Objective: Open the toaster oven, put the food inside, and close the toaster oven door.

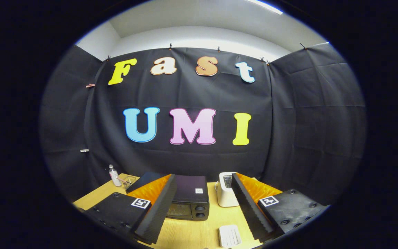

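Black cloth wall [199, 162] draped across back & both sides, clipped along top edge w/ small clips, creased in places, white room wall [199, 36] above it, pale ceiling w/ bright strip light [264, 6], light wood-grain surface [192, 231] below

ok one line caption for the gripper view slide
Open gripper held above the table, with the closed toaster oven just ahead between its fingers.

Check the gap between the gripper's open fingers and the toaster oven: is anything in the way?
Gripper view: the gripper is open, holding nothing. Bare wooden table runs to the toaster oven; a small white ridged item lies between the fingers, right of that line.
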Available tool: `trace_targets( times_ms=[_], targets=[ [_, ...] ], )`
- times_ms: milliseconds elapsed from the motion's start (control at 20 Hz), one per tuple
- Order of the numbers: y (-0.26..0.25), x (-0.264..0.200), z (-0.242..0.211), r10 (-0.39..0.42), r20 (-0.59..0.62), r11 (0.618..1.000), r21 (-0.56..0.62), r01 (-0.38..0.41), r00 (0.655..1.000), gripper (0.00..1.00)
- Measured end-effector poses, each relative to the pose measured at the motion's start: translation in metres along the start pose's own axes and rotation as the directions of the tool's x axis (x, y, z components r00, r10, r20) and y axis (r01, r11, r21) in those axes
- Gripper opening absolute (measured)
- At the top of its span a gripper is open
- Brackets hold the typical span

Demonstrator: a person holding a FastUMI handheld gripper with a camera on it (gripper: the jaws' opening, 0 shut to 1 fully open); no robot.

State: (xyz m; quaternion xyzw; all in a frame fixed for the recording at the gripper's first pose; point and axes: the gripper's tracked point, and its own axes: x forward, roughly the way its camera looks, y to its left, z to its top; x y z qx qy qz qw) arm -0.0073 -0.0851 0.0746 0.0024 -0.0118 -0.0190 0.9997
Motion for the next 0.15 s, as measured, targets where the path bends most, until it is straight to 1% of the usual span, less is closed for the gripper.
trace_targets(
  times_ms=[150],
  targets=[
    [0.0010, 0.0033, 0.0081, 0.002, 0.016, 1.000, 0.001, -0.002, 1.000, 0.98]
  ],
)
